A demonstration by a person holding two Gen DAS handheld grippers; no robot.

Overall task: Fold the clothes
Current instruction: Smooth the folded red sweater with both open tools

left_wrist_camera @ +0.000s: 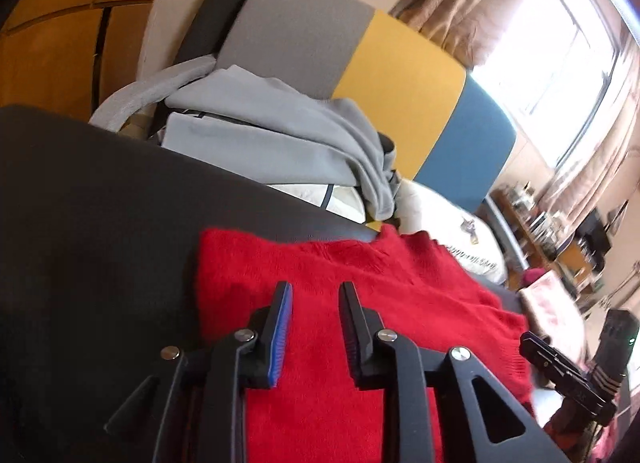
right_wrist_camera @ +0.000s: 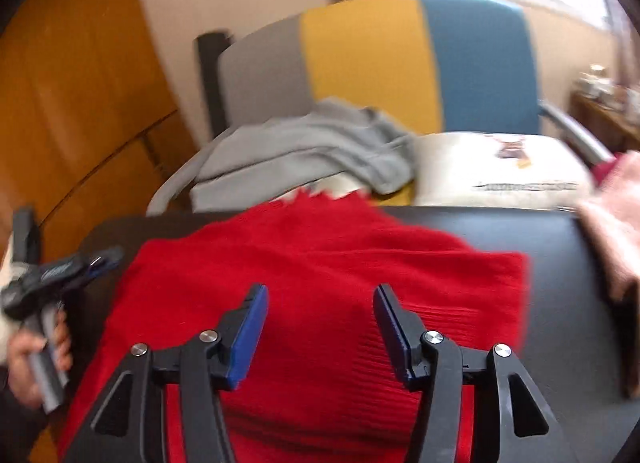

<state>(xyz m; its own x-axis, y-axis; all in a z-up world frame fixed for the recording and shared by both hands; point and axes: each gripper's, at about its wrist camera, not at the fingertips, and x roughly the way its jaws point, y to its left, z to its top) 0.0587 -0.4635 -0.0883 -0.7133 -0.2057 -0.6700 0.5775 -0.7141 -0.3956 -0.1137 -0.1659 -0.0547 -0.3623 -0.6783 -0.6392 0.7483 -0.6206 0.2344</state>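
Left wrist — left gripper [left_wrist_camera: 315,291] parted, empty | right gripper [right_wrist_camera: 320,295] wide, empty — red sweater [right_wrist_camera: 320,259] below

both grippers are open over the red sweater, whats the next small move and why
Probably lower the right gripper and close it on the red sweater. Both it and the left gripper hang open and empty above the sweater, which lies flat on the black table.

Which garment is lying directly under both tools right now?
The red sweater, spread on the black table. The grey garment is heaped on the chair behind; the pink one lies at the table's right edge.
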